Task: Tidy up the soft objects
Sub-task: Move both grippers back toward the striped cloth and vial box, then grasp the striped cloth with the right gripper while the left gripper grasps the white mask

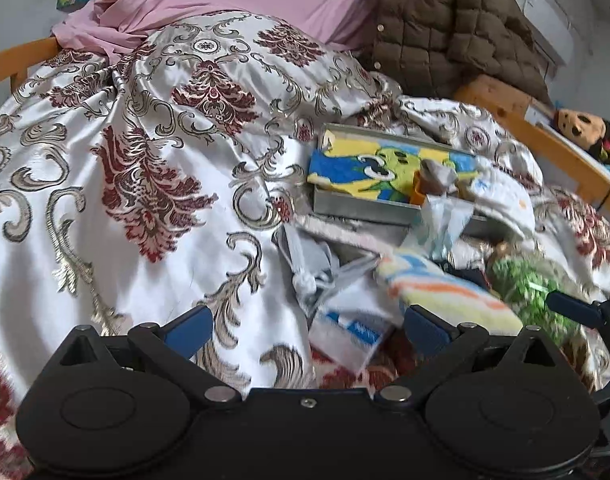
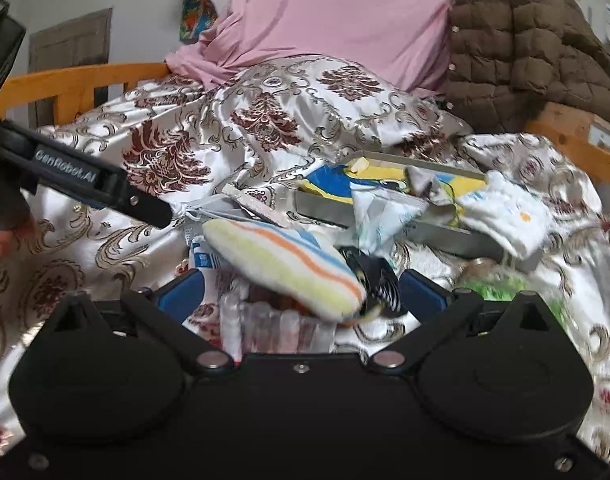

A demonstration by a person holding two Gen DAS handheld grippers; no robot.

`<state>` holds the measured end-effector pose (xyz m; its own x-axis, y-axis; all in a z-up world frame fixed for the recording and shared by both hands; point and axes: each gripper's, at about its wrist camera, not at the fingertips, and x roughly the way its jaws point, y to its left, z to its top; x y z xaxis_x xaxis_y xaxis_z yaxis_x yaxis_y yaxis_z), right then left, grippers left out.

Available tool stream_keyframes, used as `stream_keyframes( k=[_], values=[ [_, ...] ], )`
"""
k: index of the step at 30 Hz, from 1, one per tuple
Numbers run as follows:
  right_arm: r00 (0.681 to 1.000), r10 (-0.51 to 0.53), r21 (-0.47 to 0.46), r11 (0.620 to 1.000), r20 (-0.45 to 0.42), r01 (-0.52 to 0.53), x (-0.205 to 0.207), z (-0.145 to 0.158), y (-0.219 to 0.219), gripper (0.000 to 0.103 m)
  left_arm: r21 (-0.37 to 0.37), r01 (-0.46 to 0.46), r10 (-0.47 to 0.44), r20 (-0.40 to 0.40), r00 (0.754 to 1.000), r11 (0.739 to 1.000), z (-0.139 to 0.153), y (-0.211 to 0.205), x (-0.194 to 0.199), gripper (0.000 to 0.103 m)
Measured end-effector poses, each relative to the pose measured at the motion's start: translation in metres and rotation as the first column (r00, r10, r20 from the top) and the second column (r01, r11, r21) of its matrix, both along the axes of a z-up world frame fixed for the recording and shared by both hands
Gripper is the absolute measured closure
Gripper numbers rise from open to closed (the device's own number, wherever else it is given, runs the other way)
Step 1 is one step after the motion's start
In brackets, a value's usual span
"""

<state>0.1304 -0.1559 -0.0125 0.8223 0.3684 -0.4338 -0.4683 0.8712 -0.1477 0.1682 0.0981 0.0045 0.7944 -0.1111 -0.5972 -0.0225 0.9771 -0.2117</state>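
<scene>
Both grippers stand wide open, empty, over the damask bedspread (image 1: 105, 208). Left gripper (image 1: 305, 330) hovers just short of the striped soft cloth (image 1: 445, 292); right gripper (image 2: 301, 292) frames that cloth (image 2: 285, 260), before a metal tray (image 2: 437, 236).

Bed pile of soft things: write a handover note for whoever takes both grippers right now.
Left hand-held gripper: open, empty, low over the bedspread.
Right hand-held gripper: open, empty, at the striped towel.
Metal tray holds the blue and yellow cartoon cloth; a white cloth hangs over its edge.
Still loose beside the tray: striped towel, grey cloth, green fuzzy item.
Left to do: move those into the tray.
</scene>
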Motion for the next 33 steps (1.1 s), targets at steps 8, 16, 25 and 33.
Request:
stream_keyframes(
  k=[8, 16, 25, 33],
  values=[
    [0.998, 0.060, -0.040, 0.997, 0.000, -0.060, 0.019, -0.006, 0.021, 0.002, -0.073, -0.018, 0.018, -0.009, 1.000, 0.997, -0.014, 0.013, 0.030, 0.009],
    [0.997, 0.073, -0.038, 0.997, -0.013, -0.073, 0.033, -0.006, 0.033, 0.024, -0.176, -0.019, 0.011, -0.045, 0.999, 0.984, -0.029, 0.019, 0.057, 0.025],
    [0.992, 0.080, 0.014, 0.997, -0.094, -0.079, 0.039, -0.012, 0.032, 0.051, -0.225, 0.010, -0.028, -0.077, 0.997, 0.974, -0.036, 0.019, 0.066, 0.055],
    [0.989, 0.078, 0.053, 0.996, -0.128, -0.072, 0.042, -0.013, 0.030, 0.080, -0.238, -0.002, -0.020, -0.089, 0.996, 0.971, -0.035, 0.020, 0.067, 0.080]
  ],
)
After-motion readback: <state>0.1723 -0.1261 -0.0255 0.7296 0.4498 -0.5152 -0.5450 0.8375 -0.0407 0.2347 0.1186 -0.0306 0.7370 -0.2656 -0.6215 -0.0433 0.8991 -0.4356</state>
